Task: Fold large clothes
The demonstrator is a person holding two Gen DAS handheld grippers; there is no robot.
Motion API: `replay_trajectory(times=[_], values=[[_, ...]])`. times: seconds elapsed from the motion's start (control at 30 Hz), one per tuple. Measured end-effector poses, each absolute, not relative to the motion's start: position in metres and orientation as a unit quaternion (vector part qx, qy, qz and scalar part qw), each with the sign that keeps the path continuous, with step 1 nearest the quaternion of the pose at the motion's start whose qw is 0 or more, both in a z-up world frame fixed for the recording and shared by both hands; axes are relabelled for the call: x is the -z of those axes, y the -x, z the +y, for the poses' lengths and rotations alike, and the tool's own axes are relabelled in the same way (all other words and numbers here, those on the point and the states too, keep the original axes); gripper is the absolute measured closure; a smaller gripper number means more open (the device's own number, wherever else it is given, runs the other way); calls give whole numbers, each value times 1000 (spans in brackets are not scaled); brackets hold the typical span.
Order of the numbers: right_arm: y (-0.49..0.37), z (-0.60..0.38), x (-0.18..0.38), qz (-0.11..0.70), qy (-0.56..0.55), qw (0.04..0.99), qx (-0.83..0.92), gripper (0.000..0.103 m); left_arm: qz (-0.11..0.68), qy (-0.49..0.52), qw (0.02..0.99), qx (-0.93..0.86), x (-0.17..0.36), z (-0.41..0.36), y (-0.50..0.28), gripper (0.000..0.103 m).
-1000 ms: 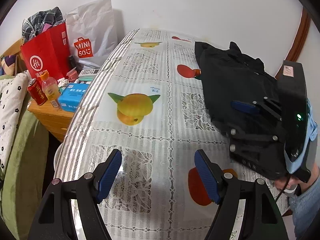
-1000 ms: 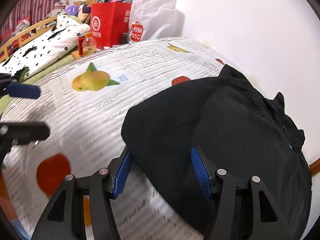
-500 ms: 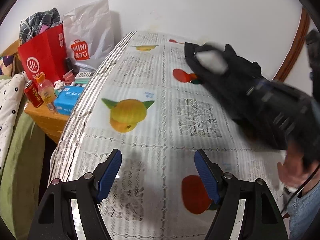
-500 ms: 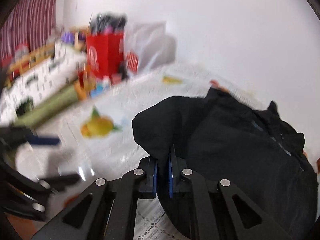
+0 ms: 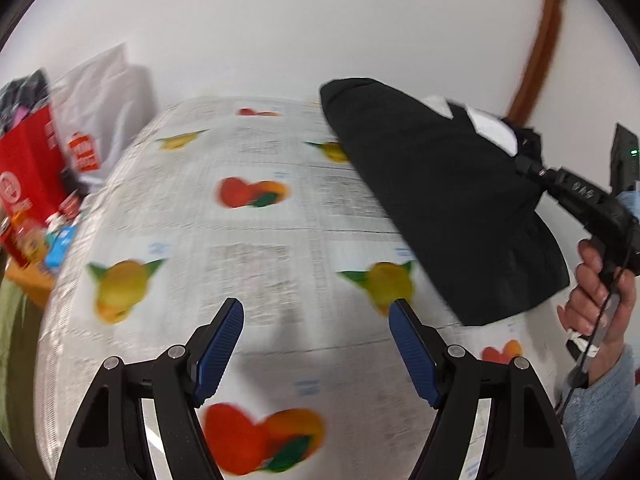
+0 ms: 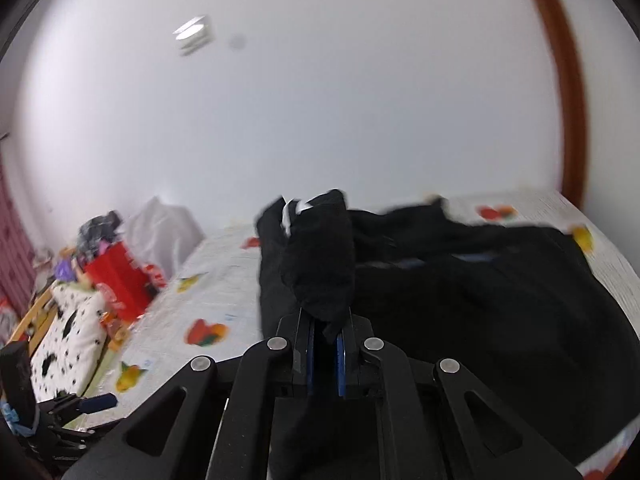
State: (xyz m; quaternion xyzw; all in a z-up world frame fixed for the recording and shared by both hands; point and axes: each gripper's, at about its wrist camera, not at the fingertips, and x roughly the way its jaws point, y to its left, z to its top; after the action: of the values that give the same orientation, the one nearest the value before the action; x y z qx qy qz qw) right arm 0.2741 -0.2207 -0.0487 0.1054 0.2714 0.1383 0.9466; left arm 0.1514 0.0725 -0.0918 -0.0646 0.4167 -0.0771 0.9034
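A black garment (image 5: pixel 444 200) hangs lifted over the right side of the table, with a white inner patch near its top. In the right wrist view the black garment (image 6: pixel 460 288) spreads across the table and a bunched edge rises from my jaws. My right gripper (image 6: pixel 324 344) is shut on that bunched edge; it also shows at the right of the left wrist view (image 5: pixel 528 164). My left gripper (image 5: pixel 316 340) is open and empty, hovering above the fruit-print tablecloth (image 5: pixel 248 240), left of the garment.
A red paper bag (image 5: pixel 24 176) and a white shopping bag (image 5: pixel 100 120) stand beyond the table's left edge, with drinks and a blue box (image 5: pixel 60 244) on a low cabinet. A bed with a spotted cover (image 6: pixel 68 340) lies left. The wall is close behind.
My right gripper closed on the garment's edge and lifted it up and back, so the cloth now hangs in the air. My left gripper stayed open and shifted over the table.
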Motion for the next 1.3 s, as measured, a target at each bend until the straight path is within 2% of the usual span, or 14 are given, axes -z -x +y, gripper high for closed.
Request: replay_trajectory(times=[0.17,0.27,0.53,0.63,0.8,0.93,1.0,1.07,1.3], values=[[-275,-261,86,322,-119,934,-98,94,425,38,897,114,96,25,-162,30],[-271,-279,105,354,-107,926,-81,88,430,24,893,133,101,-2,-167,30],[-241,-329,123,365,-26,930,-9,78,437,-13,885,162,119,-53,-176,30],[-239,-347,136,386,2,922,17,78,438,-17,884,162,123,-64,-181,38],[-239,-363,151,404,10,915,17,78,442,-14,883,156,130,-75,-190,57],[-245,-358,156,413,18,910,25,78,445,-4,884,146,133,-75,-193,67],[-249,-354,157,413,25,910,30,78,441,-5,887,141,132,-72,-194,82],[-252,-348,157,413,37,909,34,78,441,1,887,139,131,-67,-195,91],[-254,-329,157,416,55,907,32,93,438,28,889,128,128,-35,-192,97]])
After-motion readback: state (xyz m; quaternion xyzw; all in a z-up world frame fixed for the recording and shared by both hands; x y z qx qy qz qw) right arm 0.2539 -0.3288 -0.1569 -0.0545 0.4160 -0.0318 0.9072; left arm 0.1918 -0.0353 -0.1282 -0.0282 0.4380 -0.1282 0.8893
